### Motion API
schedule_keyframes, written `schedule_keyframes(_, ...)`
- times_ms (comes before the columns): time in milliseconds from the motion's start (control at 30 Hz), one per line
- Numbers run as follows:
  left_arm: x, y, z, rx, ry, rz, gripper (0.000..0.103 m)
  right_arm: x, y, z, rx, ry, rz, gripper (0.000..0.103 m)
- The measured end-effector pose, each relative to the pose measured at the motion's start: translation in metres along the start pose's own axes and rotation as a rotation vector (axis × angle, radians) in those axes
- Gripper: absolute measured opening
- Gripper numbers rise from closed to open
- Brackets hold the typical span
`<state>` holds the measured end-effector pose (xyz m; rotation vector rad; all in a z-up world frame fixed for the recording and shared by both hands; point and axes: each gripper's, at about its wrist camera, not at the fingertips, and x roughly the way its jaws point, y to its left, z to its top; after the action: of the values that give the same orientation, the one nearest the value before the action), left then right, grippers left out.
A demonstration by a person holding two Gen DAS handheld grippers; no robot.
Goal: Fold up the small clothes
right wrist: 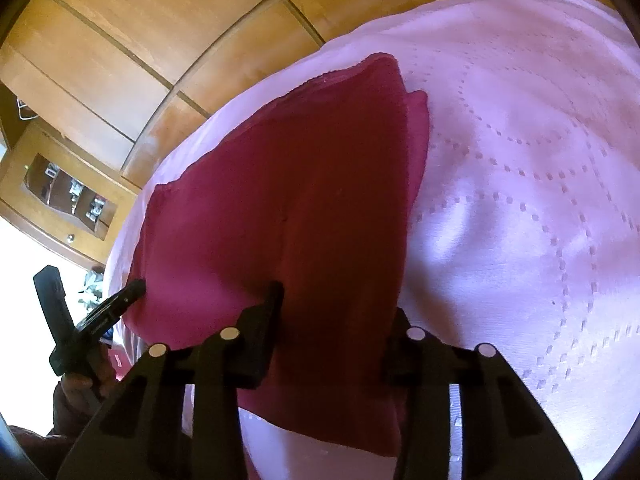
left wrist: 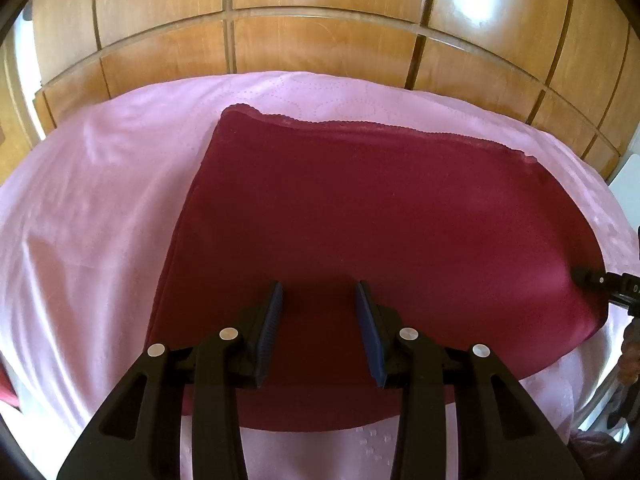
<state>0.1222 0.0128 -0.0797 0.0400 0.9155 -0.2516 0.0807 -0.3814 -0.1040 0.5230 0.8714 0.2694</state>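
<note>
My left gripper (left wrist: 319,320) released, jaws apart above maroon garment (left wrist: 380,216), lying flat on pink bedspread (left wrist: 80,220). My right gripper (right wrist: 336,312) astride raised cloth edge; grip uncertain, probably lifting for fold.

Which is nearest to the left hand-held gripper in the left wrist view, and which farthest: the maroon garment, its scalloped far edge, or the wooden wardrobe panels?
1. Maroon garment: directly under and between the open fingers of the left hand-held gripper.
2. Scalloped far edge: the garment's far side, lying on the pink bedspread.
3. Wooden wardrobe panels: behind the bed, across the top.
</note>
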Motion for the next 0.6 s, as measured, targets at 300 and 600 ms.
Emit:
schedule_keyframes(300,0.000,-0.001,-0.002,-0.011,0.002,-0.005,0.036,-0.007,0.012,0.002,-0.015,0.017,-0.015,0.029)
schedule_keyframes(600,0.003,0.008,-0.002,-0.052,0.011,-0.058,0.036,-0.023,0.050,0.014,-0.029,-0.001,0.016,0.027)
